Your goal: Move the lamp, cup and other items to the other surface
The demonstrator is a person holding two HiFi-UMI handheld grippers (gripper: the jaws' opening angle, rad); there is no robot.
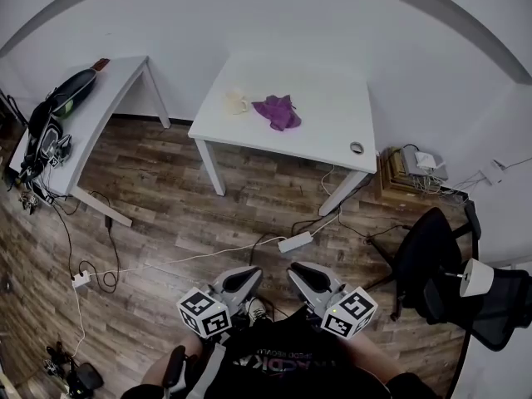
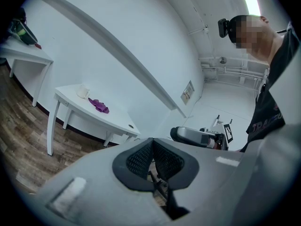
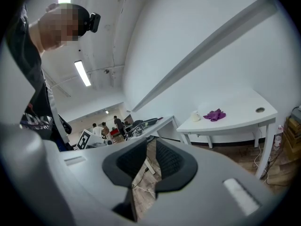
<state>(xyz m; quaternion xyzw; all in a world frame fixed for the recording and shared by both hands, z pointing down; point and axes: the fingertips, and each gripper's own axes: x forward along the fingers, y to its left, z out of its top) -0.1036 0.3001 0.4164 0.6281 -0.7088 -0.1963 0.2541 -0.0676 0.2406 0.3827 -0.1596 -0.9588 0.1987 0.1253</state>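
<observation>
While both claws sit low by the person's body in the head view, neither holds anything. On the left gripper (image 1: 249,274) the jaws are clenched together, the pads meet at the tips in its own view, and nothing is between them. On the right gripper (image 1: 299,271) the jaws are parted a little. Only wooden floor (image 1: 166,214) shows through the narrow gap, so it is empty. The two sit side by side with their tips near each other, aimed toward the white table (image 1: 332,135) ahead.

The cream cup (image 1: 235,102) stands on the far left part of that tabletop, well apart from both claws. The purple cloth (image 1: 278,111) lies crumpled just beside the cup on its right, also on the tabletop and just as far from either claw. In the left gripper view, cup and cloth show up and left of the jaws. In the right gripper view they show up and right of the jaws.

The white-shaded lamp (image 1: 475,278) is at the right edge by a black office chair (image 1: 432,264). It is off to the right gripper's right and apart from it, and I can't tell whether it rests on the seat.

A second table (image 1: 112,86) at far left carries a dark bag (image 1: 71,90) and cables. A white power strip (image 1: 295,242) lies on the floor between the claws and the white table.
</observation>
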